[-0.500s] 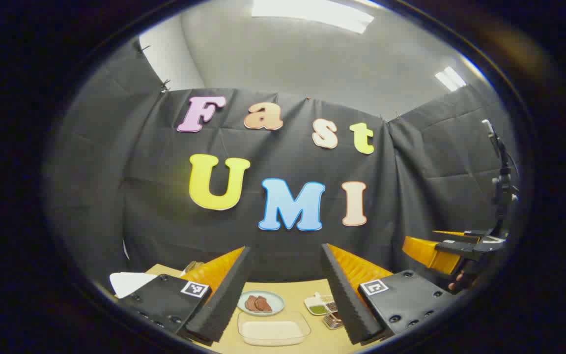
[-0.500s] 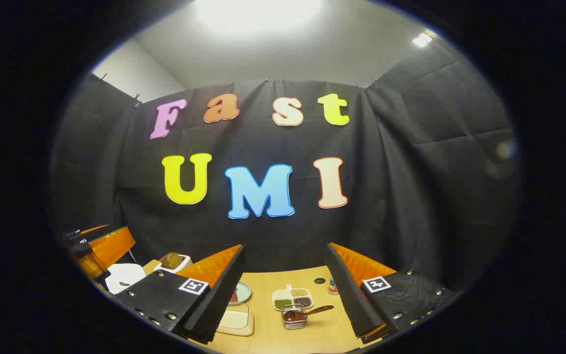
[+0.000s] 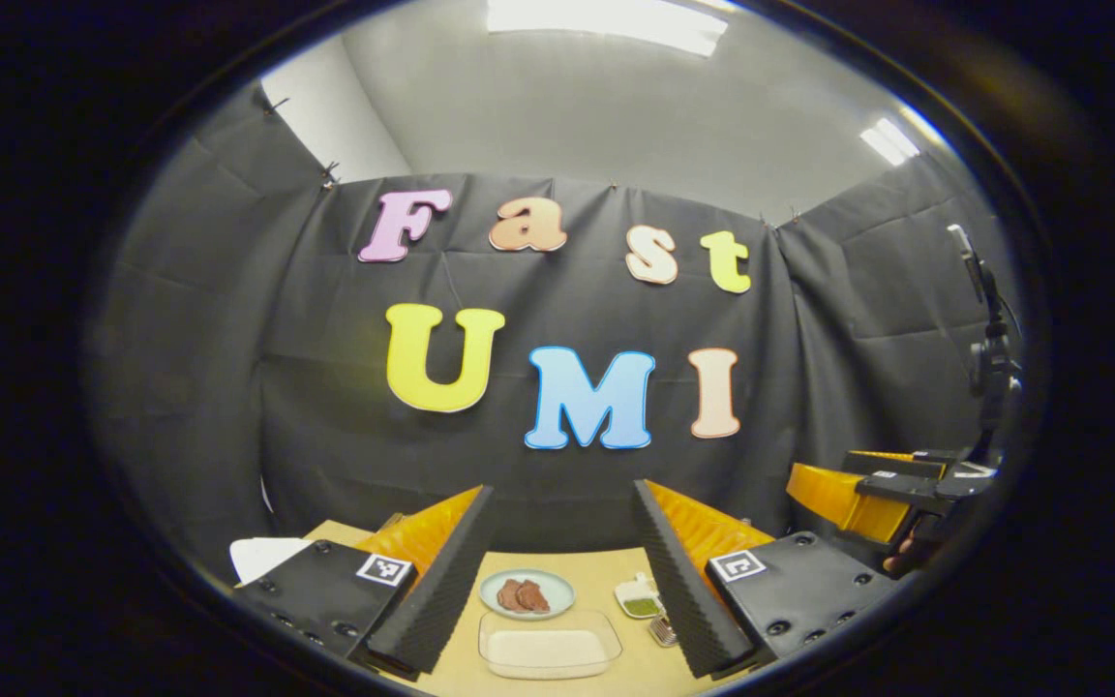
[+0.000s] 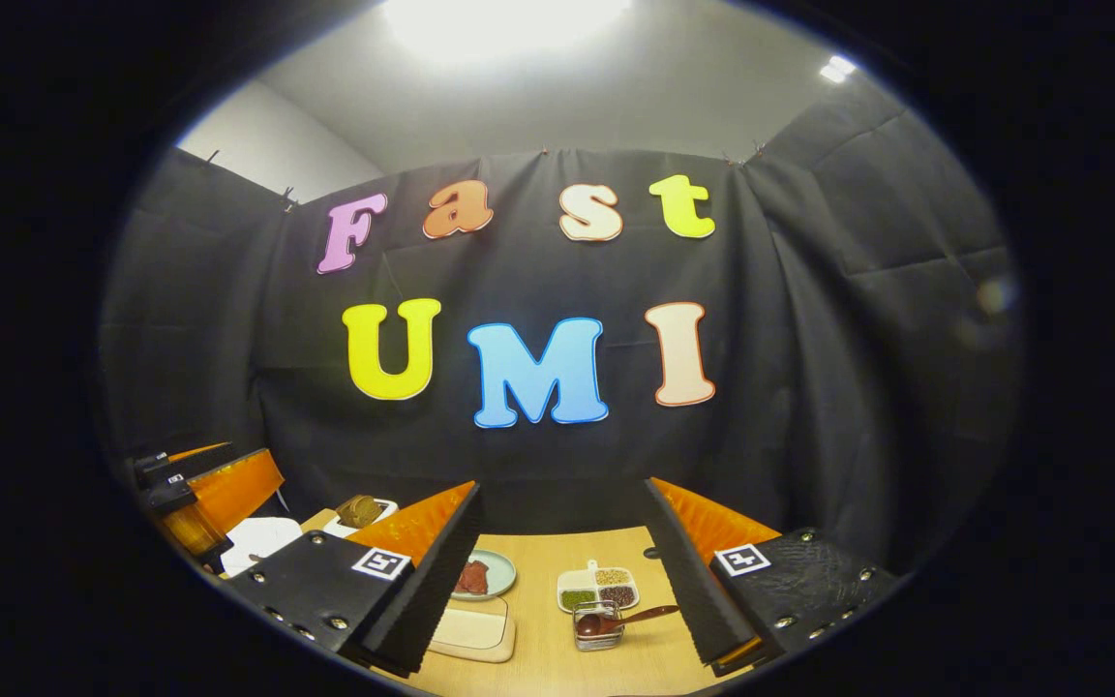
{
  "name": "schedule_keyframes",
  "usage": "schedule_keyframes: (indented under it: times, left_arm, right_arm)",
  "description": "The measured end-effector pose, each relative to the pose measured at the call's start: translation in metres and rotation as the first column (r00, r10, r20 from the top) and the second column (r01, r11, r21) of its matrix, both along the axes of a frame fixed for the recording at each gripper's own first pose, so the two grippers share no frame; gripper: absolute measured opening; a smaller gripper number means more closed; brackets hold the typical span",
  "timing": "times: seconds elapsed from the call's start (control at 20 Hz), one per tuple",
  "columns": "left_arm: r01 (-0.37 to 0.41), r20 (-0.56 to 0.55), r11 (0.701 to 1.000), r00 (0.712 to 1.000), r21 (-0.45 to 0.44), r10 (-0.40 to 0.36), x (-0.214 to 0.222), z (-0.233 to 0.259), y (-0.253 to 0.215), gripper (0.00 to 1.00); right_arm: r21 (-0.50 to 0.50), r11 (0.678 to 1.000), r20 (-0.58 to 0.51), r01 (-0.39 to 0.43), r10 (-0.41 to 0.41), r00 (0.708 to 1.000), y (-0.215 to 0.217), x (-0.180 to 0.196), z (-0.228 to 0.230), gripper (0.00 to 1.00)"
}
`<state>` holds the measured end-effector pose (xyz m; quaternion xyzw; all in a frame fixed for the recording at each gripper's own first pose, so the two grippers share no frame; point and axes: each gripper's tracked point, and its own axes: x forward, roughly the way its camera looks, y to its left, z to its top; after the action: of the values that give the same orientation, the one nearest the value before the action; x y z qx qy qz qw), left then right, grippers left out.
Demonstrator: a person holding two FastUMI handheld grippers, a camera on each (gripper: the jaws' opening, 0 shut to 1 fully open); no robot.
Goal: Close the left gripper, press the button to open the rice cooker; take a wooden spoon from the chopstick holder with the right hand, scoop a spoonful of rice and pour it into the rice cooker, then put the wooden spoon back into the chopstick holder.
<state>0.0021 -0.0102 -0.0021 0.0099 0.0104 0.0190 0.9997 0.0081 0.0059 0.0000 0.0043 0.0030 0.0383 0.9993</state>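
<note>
Left gripper [image 3: 557, 571] hangs wide open, empty, above the table [image 3: 557, 566]; right gripper [image 4: 562, 571] likewise gapes empty; the wooden spoon [image 4: 627, 618] leans in the chopstick holder [image 4: 598, 626] near its right finger; rice cooker [image 4: 262, 538] far left

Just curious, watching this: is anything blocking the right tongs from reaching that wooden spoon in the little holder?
Nothing visible does. The right tongs are open, raised above the table, and the wooden spoon leans out of the chopstick holder just ahead, between the fingers. The divided dish sits behind it.
</note>
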Motion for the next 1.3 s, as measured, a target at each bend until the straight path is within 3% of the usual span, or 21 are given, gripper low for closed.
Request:
schedule_keyframes:
  times: [0.65,0.85,0.95,1.0,1.1,1.2,1.3]
  left_arm:
    - [-0.061,-0.050,0.998,0.997,0.010,0.062,-0.006,-0.025,0.034,0.98]
    - [-0.076,-0.116,0.996,0.991,-0.044,0.070,-0.009,-0.055,0.054,0.96]
    - [-0.084,-0.171,0.994,0.983,-0.067,0.071,-0.010,-0.077,0.067,0.89]
    - [-0.095,-0.196,0.993,0.977,-0.074,0.079,-0.011,-0.086,0.075,0.83]
    - [-0.145,-0.257,0.985,0.959,-0.097,0.116,-0.015,-0.106,0.098,0.52]
    - [-0.206,-0.331,0.967,0.932,-0.149,0.147,-0.017,-0.131,0.124,0.07]
    - [-0.267,-0.403,0.940,0.900,-0.214,0.164,-0.024,-0.153,0.146,0.09]
  right_arm:
    - [-0.013,0.999,-0.001,-0.042,0.042,0.999,0.014,0.001,-0.006,0.99]
    - [-0.014,1.000,-0.026,-0.026,0.025,0.999,0.010,0.002,-0.015,0.99]
    - [-0.016,1.000,-0.035,-0.017,0.016,0.999,0.008,0.001,-0.018,0.99]
    - [-0.020,1.000,-0.038,-0.014,0.013,0.999,0.006,0.001,-0.019,0.98]
    - [-0.019,1.000,-0.047,-0.013,0.012,0.999,0.005,0.001,-0.023,0.99]
    - [-0.016,1.000,-0.058,-0.016,0.016,0.998,0.007,0.002,-0.027,0.99]
    - [-0.018,1.000,-0.065,-0.023,0.021,0.998,0.009,0.002,-0.029,0.99]
